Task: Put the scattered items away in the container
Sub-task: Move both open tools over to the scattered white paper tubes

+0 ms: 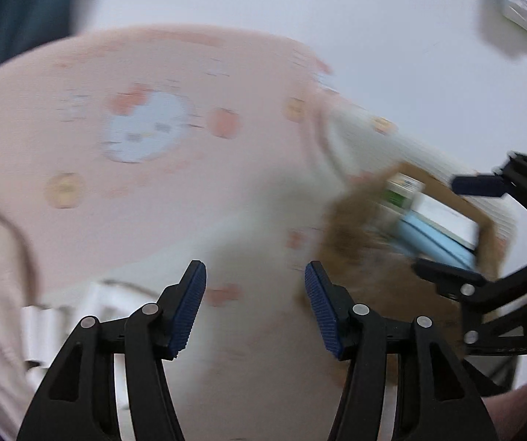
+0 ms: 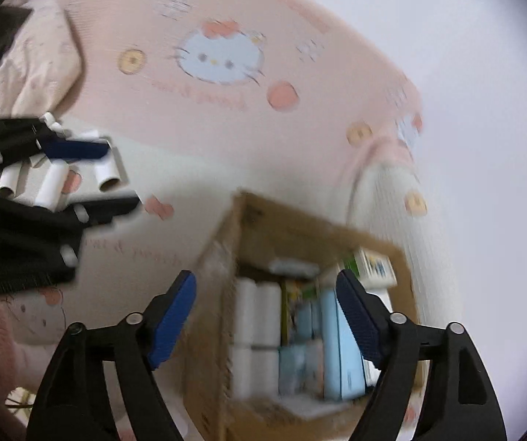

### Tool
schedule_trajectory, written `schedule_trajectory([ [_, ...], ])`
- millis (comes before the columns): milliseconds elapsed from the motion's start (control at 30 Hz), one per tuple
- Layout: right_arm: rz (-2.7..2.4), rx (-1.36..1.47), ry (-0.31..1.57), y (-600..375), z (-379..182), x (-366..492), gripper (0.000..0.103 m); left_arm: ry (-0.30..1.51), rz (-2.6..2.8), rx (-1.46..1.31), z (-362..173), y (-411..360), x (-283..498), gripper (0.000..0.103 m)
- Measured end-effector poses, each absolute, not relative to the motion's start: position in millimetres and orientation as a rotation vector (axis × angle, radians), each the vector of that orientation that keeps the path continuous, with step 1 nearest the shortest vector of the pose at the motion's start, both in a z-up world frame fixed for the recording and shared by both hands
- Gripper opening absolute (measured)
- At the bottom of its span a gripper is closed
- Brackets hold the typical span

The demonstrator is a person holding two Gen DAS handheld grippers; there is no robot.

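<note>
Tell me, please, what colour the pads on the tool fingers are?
Dark blue ribbed pads on black fingers, clearest in the right wrist view.

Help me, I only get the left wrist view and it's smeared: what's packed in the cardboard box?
Observer: In the right wrist view, white rolls stand along one side wall of the cardboard box, next to light blue packs.
Operator: Anything loose on the bed?
Observer: Yes, several white paper tubes lie on the bedding, right by the left gripper.
Operator: Is the right gripper carrying anything?
Observer: No, the right gripper is open and empty, poised over the box opening.
</note>
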State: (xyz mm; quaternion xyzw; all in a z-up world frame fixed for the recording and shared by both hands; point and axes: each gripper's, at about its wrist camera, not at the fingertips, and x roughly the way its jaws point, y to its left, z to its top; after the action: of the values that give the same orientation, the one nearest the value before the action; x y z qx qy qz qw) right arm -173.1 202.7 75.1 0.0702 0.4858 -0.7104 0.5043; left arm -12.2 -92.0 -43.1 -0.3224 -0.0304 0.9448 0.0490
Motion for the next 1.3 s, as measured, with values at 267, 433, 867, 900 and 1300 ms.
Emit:
schedule_trajectory([
  [267,-1.612,0.185,1.12,170,41,-130,0.085,-0.336,2.974,-1.26,-87,-180,8,0.062],
  [433,-1.576,0.305,0.972,148,4,-116,0.085,-0.57,2.975,-1.383,-115,-221,31,0.062],
  [867,-1.596,0.297,0.693,119,-87,-122,0.088,-0.81,2.885,-1.57,-177,-243,20,0.062],
  [900,-1.596,0.292,0.682,117,-91,-123,0.089,-0.832,2.887,-1.576,-179,-244,17,0.062],
  [1300,-1.59,0.383,0.75,44,-130,-131,0.089,-1.026,2.886,-1.691,-212,-261,-13,0.062],
])
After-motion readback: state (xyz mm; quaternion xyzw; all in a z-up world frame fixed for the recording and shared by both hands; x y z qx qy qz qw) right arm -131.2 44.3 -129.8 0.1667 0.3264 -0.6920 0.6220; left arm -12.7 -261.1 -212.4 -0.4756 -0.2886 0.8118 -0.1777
